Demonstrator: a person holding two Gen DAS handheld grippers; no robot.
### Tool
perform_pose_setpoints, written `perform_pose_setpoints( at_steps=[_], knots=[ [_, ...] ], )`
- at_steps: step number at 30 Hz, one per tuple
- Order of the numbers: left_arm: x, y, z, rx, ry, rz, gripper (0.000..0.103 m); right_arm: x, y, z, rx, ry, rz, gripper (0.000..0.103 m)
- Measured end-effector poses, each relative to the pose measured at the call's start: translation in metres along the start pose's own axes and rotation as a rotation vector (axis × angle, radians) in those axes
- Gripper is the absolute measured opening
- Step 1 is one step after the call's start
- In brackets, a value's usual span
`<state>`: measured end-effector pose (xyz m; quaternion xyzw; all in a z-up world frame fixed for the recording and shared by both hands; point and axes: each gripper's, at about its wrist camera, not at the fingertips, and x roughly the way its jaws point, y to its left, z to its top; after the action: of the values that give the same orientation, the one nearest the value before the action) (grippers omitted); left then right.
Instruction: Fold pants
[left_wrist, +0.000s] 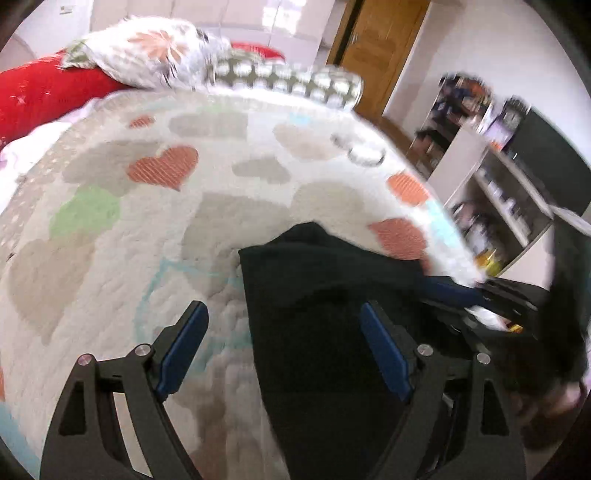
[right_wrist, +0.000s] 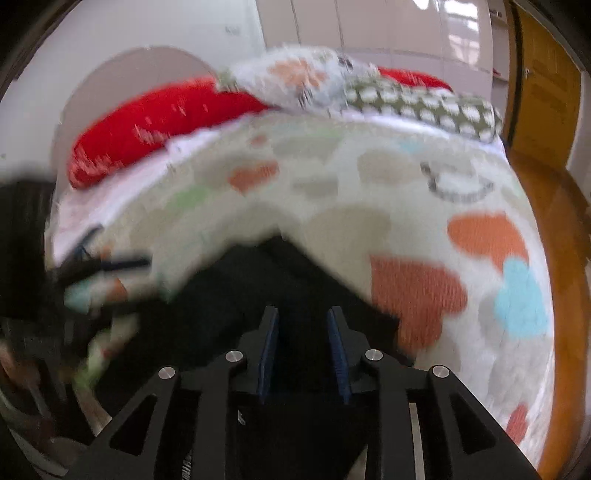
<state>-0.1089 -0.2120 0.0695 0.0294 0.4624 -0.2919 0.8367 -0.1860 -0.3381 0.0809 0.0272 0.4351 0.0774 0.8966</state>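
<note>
The black pants (left_wrist: 314, 295) lie on the heart-patterned bedspread (left_wrist: 147, 206) near the bed's near edge. My left gripper (left_wrist: 284, 314) is open above the bed, its left finger over the bedspread and its right finger over the pants, holding nothing. In the right wrist view the pants (right_wrist: 258, 288) spread in front of my right gripper (right_wrist: 304, 317), whose blue pads (right_wrist: 271, 332) stand a narrow gap apart with dark cloth showing between them; the view is blurred. The other gripper (right_wrist: 103, 266) shows at the left edge.
Red pillows (left_wrist: 40, 92), a floral pillow (left_wrist: 147, 48) and a dotted bolster (left_wrist: 288, 81) lie at the head of the bed. A wooden door (left_wrist: 384, 48) and cluttered shelves (left_wrist: 491, 177) stand to the right. A round patterned item (left_wrist: 362, 149) rests on the bedspread.
</note>
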Motion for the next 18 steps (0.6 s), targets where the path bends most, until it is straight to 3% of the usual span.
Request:
perform_pose_setpoints(
  at_steps=[2, 4, 9, 15, 18],
  knots=[
    [0.022, 0.003, 0.001, -0.023, 0.043, -0.014, 0.089, 0.0, -0.001, -0.013, -0.021, -0.039, -0.05, 0.027],
    [0.027, 0.008, 0.001, -0.052, 0.04, -0.021, 0.091, 0.001, -0.012, -0.018, 0.021, -0.056, -0.05, 0.037],
    [0.0, 0.006, -0.005, -0.036, 0.012, 0.002, 0.091, -0.016, -0.023, -0.015, 0.106, -0.088, -0.032, 0.044],
    [-0.034, -0.006, -0.016, 0.012, -0.045, -0.026, 0.091, -0.056, 0.012, -0.028, 0.007, -0.096, 0.022, 0.046],
    [-0.035, -0.015, -0.028, 0.035, -0.032, -0.016, 0.091, -0.057, 0.027, -0.041, -0.011, -0.068, 0.026, 0.046]
  ],
)
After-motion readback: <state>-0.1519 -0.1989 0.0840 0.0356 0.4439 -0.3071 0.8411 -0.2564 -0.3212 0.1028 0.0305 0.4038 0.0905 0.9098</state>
